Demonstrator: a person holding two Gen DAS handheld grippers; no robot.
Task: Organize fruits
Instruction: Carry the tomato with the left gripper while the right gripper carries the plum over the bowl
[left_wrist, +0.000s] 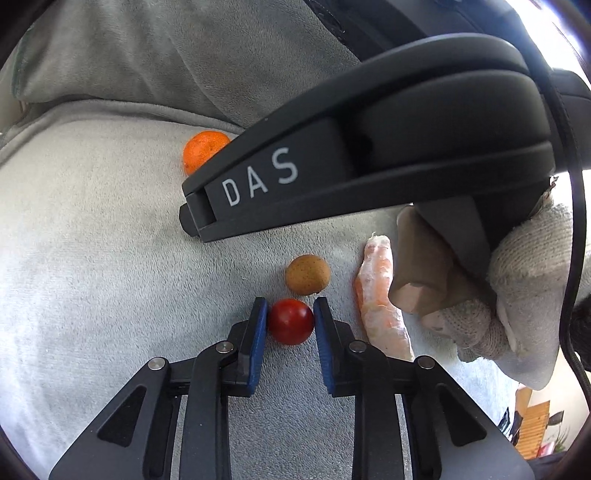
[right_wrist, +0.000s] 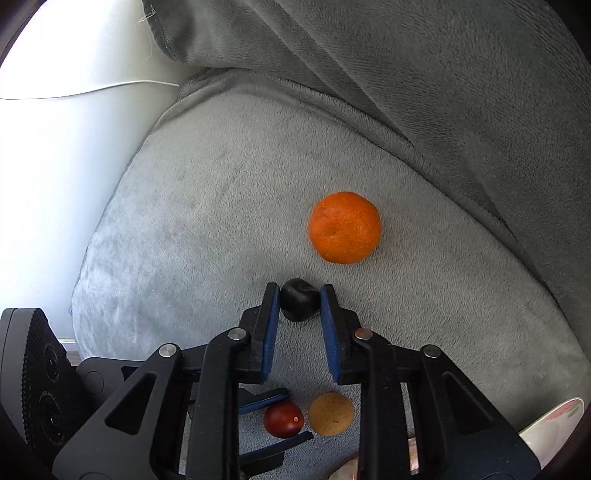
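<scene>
Nearest our left wrist camera, we see the left hand-held gripper (left_wrist: 290, 314) with its blue pads closed against both sides of a small red fruit (left_wrist: 290, 322) that rests on the grey plush cushion (left_wrist: 92, 258). Just beyond it, toward 12 o'clock, we find a small tan speckled fruit (left_wrist: 307, 274), close to the red one but apart from it. At about 2 o'clock from the red fruit lies a pale peeled orange segment (left_wrist: 380, 295), and beside that a gloved hand (left_wrist: 517, 288) grips the dark body of the other tool, marked DAS. Farther off, at 11 o'clock, an orange mandarin (left_wrist: 201, 151) sits near the cushion's back seam, partly hidden behind that tool.

From our right wrist camera, we see the right hand-held gripper (right_wrist: 299, 295) pinched shut on a small black fruit (right_wrist: 298, 300), its pads pressing either flank, low over the cushion. Beneath its linkage, at 6 o'clock, the red and tan fruits show side by side. Beyond the black fruit, at 1 o'clock, the mandarin lies alone on the cushion, with the darker back cushion (right_wrist: 443, 92) rising behind it.
</scene>
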